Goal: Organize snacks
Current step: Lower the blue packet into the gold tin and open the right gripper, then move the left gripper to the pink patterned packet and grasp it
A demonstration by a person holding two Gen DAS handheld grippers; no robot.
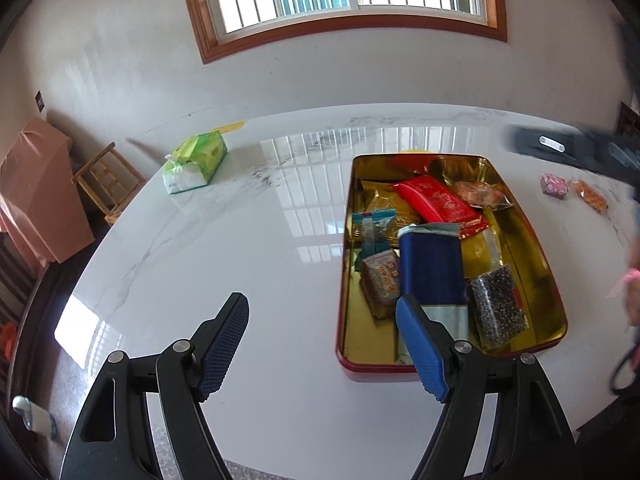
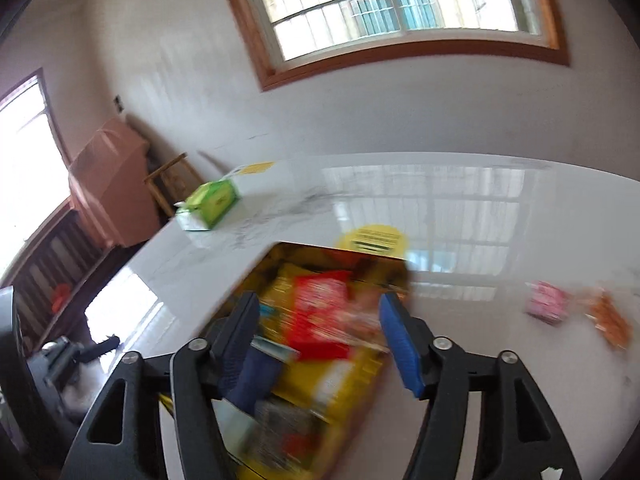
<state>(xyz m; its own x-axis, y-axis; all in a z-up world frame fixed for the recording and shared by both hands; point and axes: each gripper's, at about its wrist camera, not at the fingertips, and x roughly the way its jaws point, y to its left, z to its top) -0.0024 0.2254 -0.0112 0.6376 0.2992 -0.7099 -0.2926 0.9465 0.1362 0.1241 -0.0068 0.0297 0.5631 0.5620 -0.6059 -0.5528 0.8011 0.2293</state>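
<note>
A gold tin tray with a red rim (image 1: 536, 256) sits on the white marble table and holds several snack packets: a red one (image 1: 440, 204), a blue one (image 1: 432, 268), a dark seed pack (image 1: 498, 304). My left gripper (image 1: 320, 344) is open and empty, just left of the tray's near corner. My right gripper (image 2: 320, 340) is open and empty above the tray (image 2: 276, 256); its view is motion-blurred. A pink packet (image 1: 554, 185) and an orange packet (image 1: 592, 196) lie on the table right of the tray; they also show in the right wrist view as pink (image 2: 546, 302) and orange (image 2: 610, 320).
A green tissue pack (image 1: 196, 162) lies at the table's far left. A yellow round sticker (image 2: 372, 240) sits behind the tray. A wooden stool (image 1: 108, 184) and a pink-covered cabinet (image 1: 36, 188) stand left of the table. The right gripper's dark blurred body (image 1: 576, 148) crosses the left view's right side.
</note>
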